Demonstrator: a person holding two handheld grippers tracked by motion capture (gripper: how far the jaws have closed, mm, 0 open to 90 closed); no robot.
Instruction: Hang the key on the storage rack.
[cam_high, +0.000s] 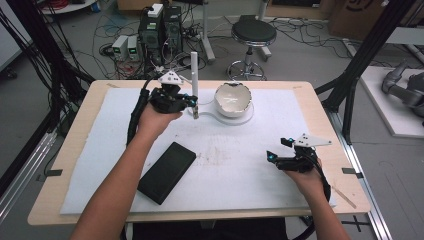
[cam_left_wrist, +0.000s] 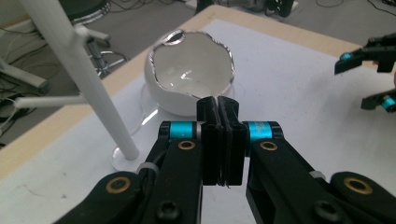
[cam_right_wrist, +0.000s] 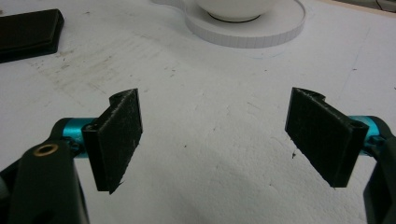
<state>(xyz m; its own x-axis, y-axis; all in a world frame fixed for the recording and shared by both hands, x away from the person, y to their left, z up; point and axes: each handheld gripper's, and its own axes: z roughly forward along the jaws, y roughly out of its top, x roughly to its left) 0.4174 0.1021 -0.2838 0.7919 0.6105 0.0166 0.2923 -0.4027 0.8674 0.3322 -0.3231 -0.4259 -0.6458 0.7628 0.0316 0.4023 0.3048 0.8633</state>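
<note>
Nearest us the black case (cam_high: 166, 172) lies flat, toward us from the bowl (cam_high: 232, 99). We judge the risk: left gripper (cam_high: 194, 107) just beside the bowl could knock the upright white rod (cam_high: 194, 75) or the bowl. Its jaws are pressed together, holding nothing. Right gripper (cam_high: 274, 157), well clear of the bowl, gapes wide, empty.

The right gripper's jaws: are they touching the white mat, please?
Cannot tell. In the right gripper view the right gripper stands open above the white mat, but no gap or contact shows plainly.
</note>
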